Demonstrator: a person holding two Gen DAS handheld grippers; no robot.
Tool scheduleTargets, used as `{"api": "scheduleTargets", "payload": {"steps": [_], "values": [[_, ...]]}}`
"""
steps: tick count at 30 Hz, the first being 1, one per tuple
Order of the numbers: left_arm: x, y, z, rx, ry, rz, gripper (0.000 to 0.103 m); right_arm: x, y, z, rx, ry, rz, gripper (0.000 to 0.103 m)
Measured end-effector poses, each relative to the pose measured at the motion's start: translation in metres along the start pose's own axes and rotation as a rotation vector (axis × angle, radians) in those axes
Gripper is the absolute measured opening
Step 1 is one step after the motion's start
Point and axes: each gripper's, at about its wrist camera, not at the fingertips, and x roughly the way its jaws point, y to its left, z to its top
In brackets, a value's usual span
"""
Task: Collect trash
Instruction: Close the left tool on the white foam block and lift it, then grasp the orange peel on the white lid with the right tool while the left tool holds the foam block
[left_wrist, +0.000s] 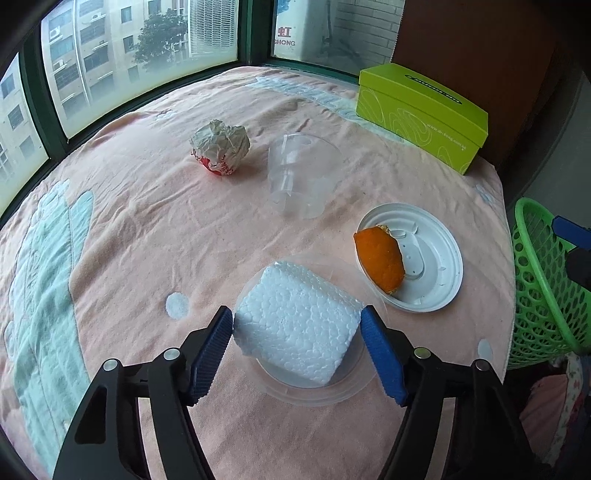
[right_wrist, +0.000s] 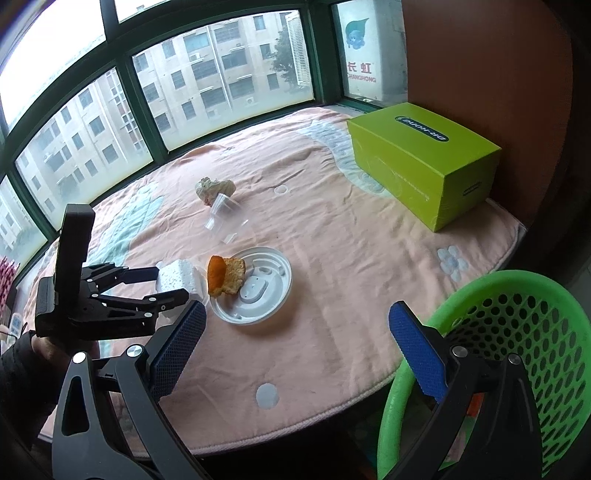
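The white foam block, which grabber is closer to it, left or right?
Left. The left gripper has its blue pads on either side of the foam block, right at its edges. The right gripper hangs open and empty near the green basket, well away from the block.

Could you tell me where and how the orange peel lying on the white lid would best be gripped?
Probably across its narrow width, from above. The orange peel is a long curved strip, domed upward, lying along the left edge of the white lid. Its far end overhangs the rim, so pads can close on both long edges there without scraping the lid.
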Motion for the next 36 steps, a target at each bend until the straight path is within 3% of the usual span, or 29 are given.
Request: {"api": "scheduleTargets", "payload": {"steps": [8, 10, 18, 27, 36], "values": [[-0.026, 0.007, -0.002, -0.076, -0.059, -0.027, 0.067, 0.020, 0.015, 0.007, -0.011, 0.046, 0.065, 0.092], [-0.035, 0.011, -0.001, -0.100, -0.079, -0.035, 0.067, 0.027, 0.019, 0.010, -0.009, 0.063, 0.087, 0.084], [-0.056, 0.030, -0.002, -0.187, -0.126, -0.096, 0.067, 0.064, 0.044, 0.019, -0.026, 0.134, 0.155, 0.069], [-0.055, 0.047, -0.006, -0.274, -0.149, -0.194, 0.067, 0.104, 0.052, 0.025, -0.035, 0.189, 0.176, 0.056], [-0.052, 0.052, -0.006, -0.280, -0.153, -0.207, 0.068, 0.124, 0.053, 0.028, -0.037, 0.197, 0.184, 0.047]]}}
